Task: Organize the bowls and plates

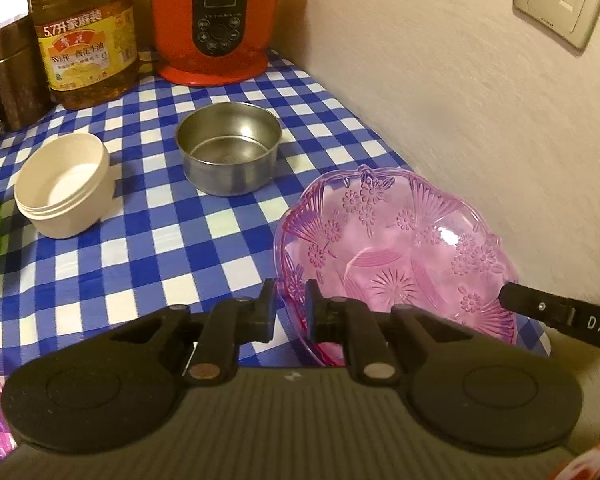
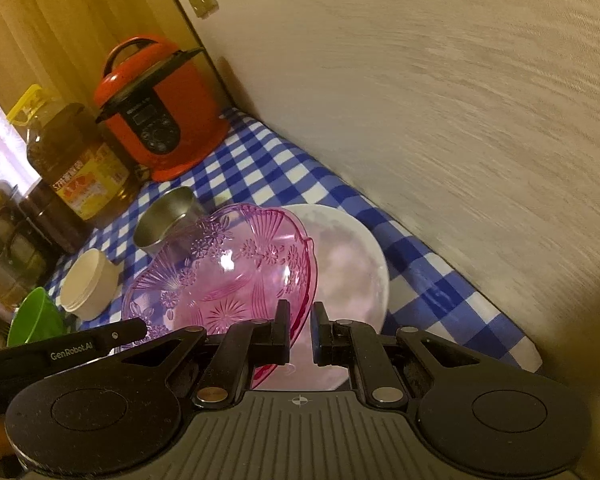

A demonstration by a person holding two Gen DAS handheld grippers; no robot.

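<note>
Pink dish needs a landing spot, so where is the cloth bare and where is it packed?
Bare checked cloth lies in front of the cream tub and steel bowl, left of the pink dish. A narrower strip runs along the wall. The back is crowded: rice cooker, oil bottle, brown canisters.

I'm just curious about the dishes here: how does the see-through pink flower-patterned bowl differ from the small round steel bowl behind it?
The see-through pink flower-patterned bowl is wide, shallow and scalloped; the small round steel bowl is narrower, with straight plain walls. The pink bowl is tilted and gripped at its rim by the left gripper and right gripper; the steel bowl sits flat and untouched on the checked tablecloth. Both are empty.
</note>
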